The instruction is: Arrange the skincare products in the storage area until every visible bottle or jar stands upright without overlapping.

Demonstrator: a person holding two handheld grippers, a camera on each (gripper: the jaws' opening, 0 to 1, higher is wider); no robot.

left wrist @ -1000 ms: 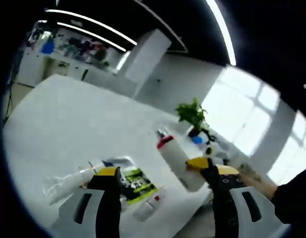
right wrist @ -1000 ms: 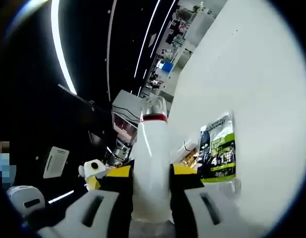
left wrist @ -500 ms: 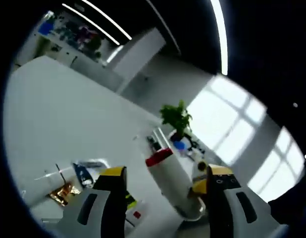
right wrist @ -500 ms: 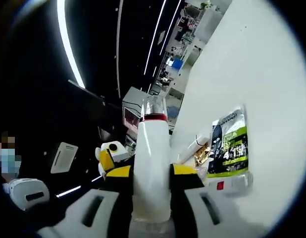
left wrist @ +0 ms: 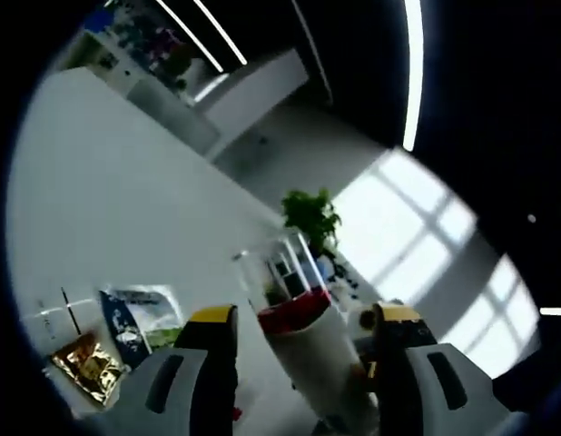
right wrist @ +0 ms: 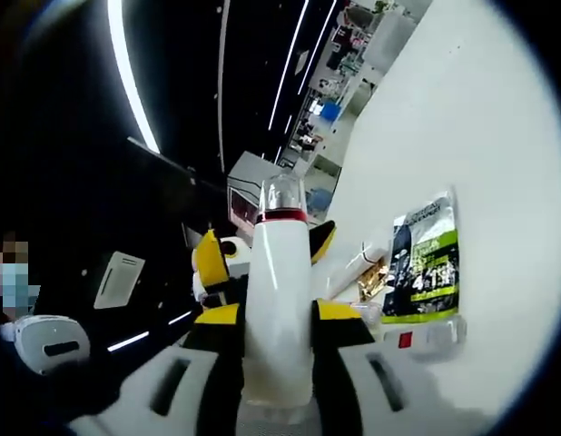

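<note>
Right claw clamped on white bottle, carrying it for upright placement; left claw apart, straddling bottle, ready for handover.

A white table carries a green sachet and gold packet.

A white table carries a blue-and-white sachet and, just beside it, a crinkled gold packet. At the table's far end stands a green plant, with bright windows behind it and a light strip on the dark ceiling. In the right gripper view, a green-and-black pouch lies flat on the table, with the gold packet at its edge. Shelves with blue items stand far off.
</note>
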